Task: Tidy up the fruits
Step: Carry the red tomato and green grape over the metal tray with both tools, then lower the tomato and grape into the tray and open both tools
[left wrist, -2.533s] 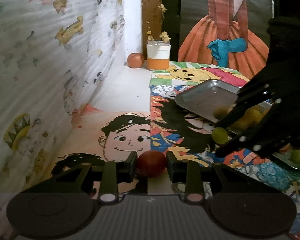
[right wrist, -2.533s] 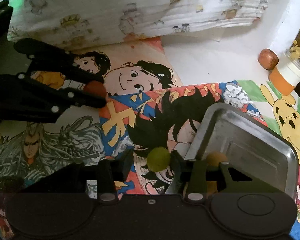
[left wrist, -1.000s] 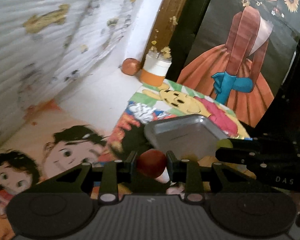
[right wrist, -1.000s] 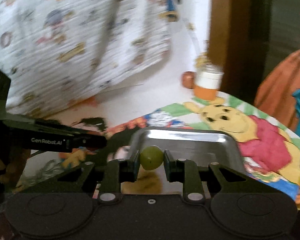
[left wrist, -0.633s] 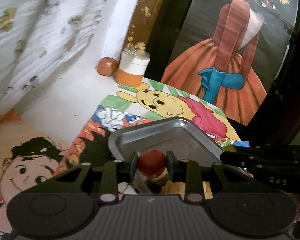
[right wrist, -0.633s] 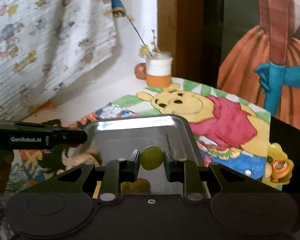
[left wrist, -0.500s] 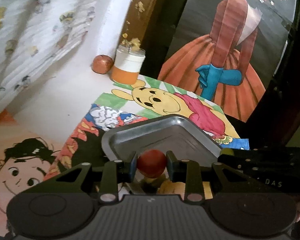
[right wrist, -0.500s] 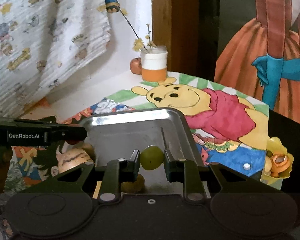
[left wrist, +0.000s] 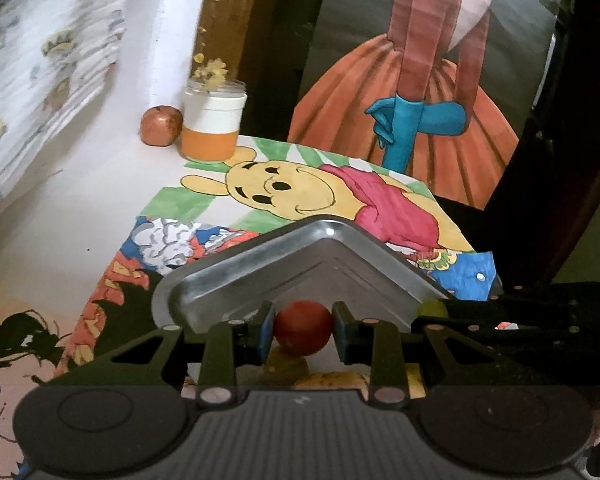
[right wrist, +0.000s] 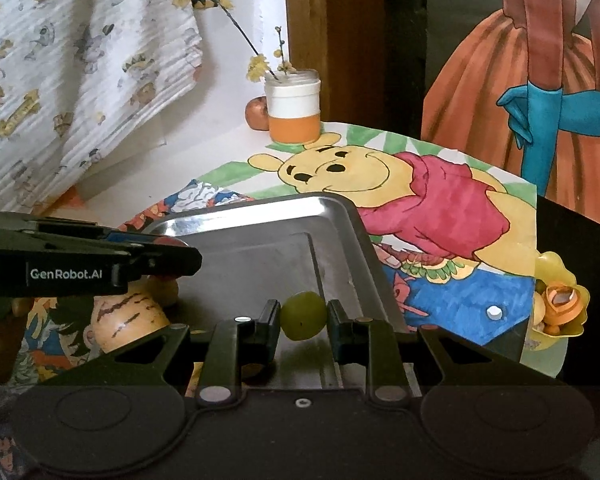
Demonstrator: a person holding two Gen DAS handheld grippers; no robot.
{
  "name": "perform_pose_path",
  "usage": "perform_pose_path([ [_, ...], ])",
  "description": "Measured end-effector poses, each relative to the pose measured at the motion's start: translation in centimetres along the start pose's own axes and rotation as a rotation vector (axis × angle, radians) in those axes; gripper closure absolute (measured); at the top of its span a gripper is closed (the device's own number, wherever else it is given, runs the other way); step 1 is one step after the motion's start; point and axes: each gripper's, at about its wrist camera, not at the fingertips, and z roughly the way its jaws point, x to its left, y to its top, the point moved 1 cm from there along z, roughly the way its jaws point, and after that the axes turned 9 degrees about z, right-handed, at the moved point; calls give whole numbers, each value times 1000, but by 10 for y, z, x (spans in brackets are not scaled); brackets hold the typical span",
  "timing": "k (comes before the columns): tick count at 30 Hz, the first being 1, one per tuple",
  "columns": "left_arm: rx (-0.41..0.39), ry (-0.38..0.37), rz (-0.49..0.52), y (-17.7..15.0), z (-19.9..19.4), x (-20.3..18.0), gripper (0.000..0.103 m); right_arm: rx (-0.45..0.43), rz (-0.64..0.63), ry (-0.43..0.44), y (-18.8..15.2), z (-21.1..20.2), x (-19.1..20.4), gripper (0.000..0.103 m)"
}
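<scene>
The left tool (left wrist: 303,327) is clamped on a red fruit (left wrist: 302,326), the right tool (right wrist: 303,316) on a green grape (right wrist: 302,315). Both hang over the near part of a metal tray (right wrist: 260,216). Beyond it on the surface stand an orange-and-white jar (left wrist: 213,124) and a brown fruit (left wrist: 161,125).

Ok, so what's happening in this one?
A person is sorting fruit with handheld tongs in each hand. The left tongs are shut on a small red fruit, and the right tongs are shut on a green grape. Both are held over the metal tray, which lies on cartoon drawings. A few yellowish fruits already lie at the tray's near end. Neither piece is released yet.
</scene>
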Motion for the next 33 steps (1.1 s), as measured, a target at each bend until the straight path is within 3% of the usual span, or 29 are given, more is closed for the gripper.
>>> perform_pose_path([
  [8,78,28,25,4,15,-3,69,10,7,-3,-2,2,-2,76],
  [26,88,25,10,5,19,-4,69,22,22,-14,-6,5,-5,75],
  [30,77,15,-1,6,17,-4,69,13,24,-25,-7,4,-6,69],
  [33,63,16,-3,8,13,-4,60,4,16,-35,-7,2,-5,63],
])
